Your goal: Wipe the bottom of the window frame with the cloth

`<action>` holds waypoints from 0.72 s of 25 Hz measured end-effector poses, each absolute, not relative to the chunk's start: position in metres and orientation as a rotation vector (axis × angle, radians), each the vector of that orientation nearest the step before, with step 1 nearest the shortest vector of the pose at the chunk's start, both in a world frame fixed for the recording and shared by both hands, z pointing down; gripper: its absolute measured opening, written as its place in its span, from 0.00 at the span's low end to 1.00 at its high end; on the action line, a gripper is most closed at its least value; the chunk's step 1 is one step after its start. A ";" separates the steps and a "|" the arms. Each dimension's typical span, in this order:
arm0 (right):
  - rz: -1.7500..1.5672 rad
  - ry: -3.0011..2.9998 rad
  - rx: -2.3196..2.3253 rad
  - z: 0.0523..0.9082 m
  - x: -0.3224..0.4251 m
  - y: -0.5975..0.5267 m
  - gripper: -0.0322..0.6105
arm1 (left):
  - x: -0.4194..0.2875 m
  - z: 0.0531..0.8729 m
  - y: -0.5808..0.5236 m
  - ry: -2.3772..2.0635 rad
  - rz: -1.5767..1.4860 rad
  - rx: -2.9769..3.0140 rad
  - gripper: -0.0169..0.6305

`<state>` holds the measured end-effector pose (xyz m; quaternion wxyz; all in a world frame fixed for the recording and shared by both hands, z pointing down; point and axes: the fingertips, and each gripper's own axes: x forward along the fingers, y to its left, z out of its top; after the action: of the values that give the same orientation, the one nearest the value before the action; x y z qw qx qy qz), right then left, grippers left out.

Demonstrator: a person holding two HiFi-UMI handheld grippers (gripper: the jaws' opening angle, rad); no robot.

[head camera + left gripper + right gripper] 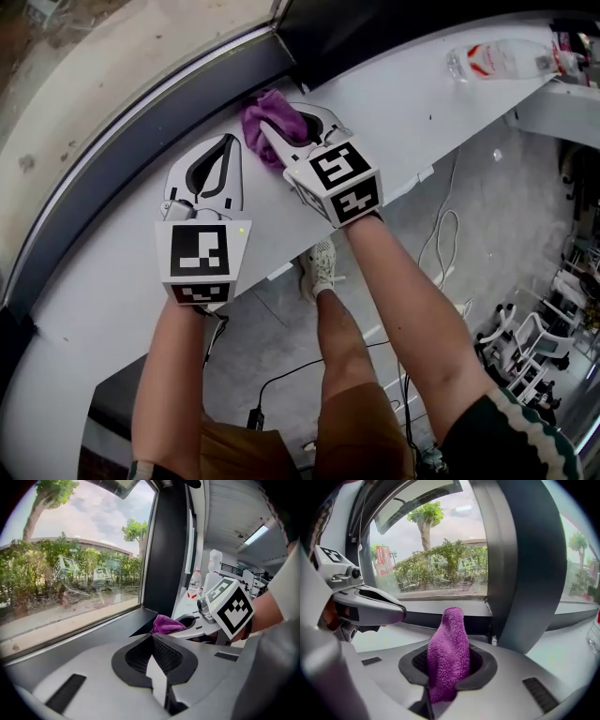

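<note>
A purple cloth (267,117) is pinched in my right gripper (286,129), which is shut on it. The cloth's free end rests against the dark bottom rail of the window frame (159,122), beside a dark upright post (525,564). In the right gripper view the cloth (450,639) stands up between the jaws of the right gripper (448,660). My left gripper (228,142) lies on the white sill (112,272) just left of the cloth. It is shut with nothing in it, and its tips point at the rail. The left gripper view shows the left gripper (151,637) and beyond it the cloth (166,624).
A clear plastic bottle (497,58) lies on the sill far to the right. The sill's front edge runs under my forearms. Below it are the person's legs, a shoe (322,265), cables (441,234) on the floor and chairs (525,342) at lower right.
</note>
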<state>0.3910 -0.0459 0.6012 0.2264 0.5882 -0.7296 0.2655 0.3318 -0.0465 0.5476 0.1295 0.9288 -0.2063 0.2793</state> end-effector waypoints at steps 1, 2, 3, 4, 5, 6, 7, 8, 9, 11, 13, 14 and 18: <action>0.722 -2.000 1.633 0.601 0.397 -0.045 0.20 | 0.338 0.547 -0.046 -0.592 0.808 2.706 0.04; 0.712 -1.989 1.646 0.600 0.403 -0.045 0.20 | 0.342 0.548 -0.045 -0.585 0.808 2.712 0.04; 0.702 -1.978 1.658 0.599 0.408 -0.043 0.20 | 0.346 0.550 -0.044 -0.579 0.813 2.717 0.04; 0.697 -1.966 1.670 0.599 0.413 -0.041 0.20 | 0.350 0.552 -0.042 -0.573 0.821 2.719 0.04; 0.694 -1.953 1.682 0.599 0.418 -0.039 0.20 | 0.353 0.555 -0.040 -0.567 0.828 2.719 0.04; 0.692 -1.940 1.694 0.598 0.423 -0.037 0.20 | 0.355 0.558 -0.039 -0.562 0.833 2.717 0.04; 0.690 -1.929 1.706 0.598 0.428 -0.035 0.20 | 0.357 0.560 -0.038 -0.559 0.837 2.714 0.04; 0.689 -1.922 1.715 0.598 0.431 -0.033 0.20 | 0.358 0.562 -0.037 -0.558 0.841 2.711 0.04; 0.692 -1.918 1.721 0.599 0.434 -0.032 0.20 | 0.359 0.562 -0.037 -0.557 0.846 2.709 0.04; 0.709 -1.918 1.726 0.600 0.438 -0.030 0.20 | 0.361 0.564 -0.035 -0.558 0.850 2.708 0.04; 0.727 -1.921 1.723 0.601 0.439 -0.026 0.20 | 0.364 0.565 -0.032 -0.555 0.853 2.702 0.04; 0.729 -1.924 1.718 0.601 0.439 -0.023 0.20 | 0.365 0.566 -0.029 -0.550 0.857 2.699 0.04; 0.727 -1.927 1.710 0.601 0.434 -0.012 0.20 | 0.367 0.566 -0.018 -0.520 0.875 2.703 0.04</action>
<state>0.4344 -0.0117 0.6010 0.2302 0.6215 -0.7006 0.2644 0.3672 -0.0176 0.5658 0.1262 0.9284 -0.1786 0.3004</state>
